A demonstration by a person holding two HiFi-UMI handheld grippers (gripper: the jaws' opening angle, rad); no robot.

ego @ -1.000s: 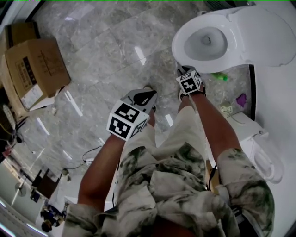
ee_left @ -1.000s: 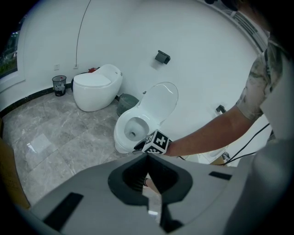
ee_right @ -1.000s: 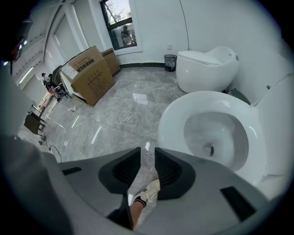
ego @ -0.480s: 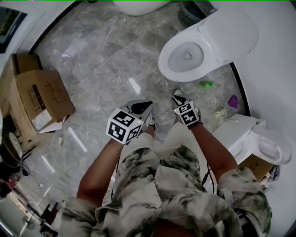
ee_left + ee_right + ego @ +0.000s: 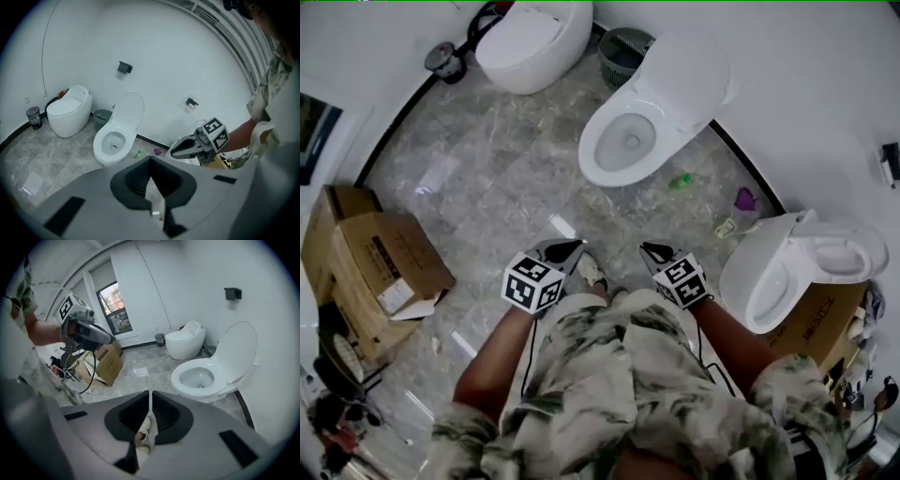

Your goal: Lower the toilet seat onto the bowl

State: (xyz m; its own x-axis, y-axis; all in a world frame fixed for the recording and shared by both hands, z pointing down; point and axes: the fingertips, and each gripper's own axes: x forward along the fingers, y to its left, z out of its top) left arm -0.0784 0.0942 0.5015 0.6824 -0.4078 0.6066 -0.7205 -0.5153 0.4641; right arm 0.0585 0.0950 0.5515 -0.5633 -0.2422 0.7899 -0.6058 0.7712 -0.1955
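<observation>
The white toilet [image 5: 623, 145] stands against the curved wall. Its seat [image 5: 201, 376] lies flat on the bowl and its lid [image 5: 240, 350] stands upright. Both grippers hover in front of the person's legs, well short of the bowl and touching nothing. My left gripper [image 5: 572, 246] [image 5: 151, 159] is shut and empty. The jaws of my right gripper [image 5: 649, 249] [image 5: 150, 393] have just been closing and now meet at the tips with nothing between them. A shoe shows through the slit below them.
A second toilet [image 5: 534, 37] with its lid down and a mesh wastebasket [image 5: 623, 52] stand at the back. A third toilet [image 5: 787, 272] is close on the right. Cardboard boxes [image 5: 380, 267] sit at the left. A green bottle [image 5: 681, 181] and purple scrap [image 5: 744, 199] lie on the floor.
Both grippers have pulled back from the bowl's front edge towards the person's body and risen. The head view has lifted, so the toilet looks smaller and more of the room shows.
</observation>
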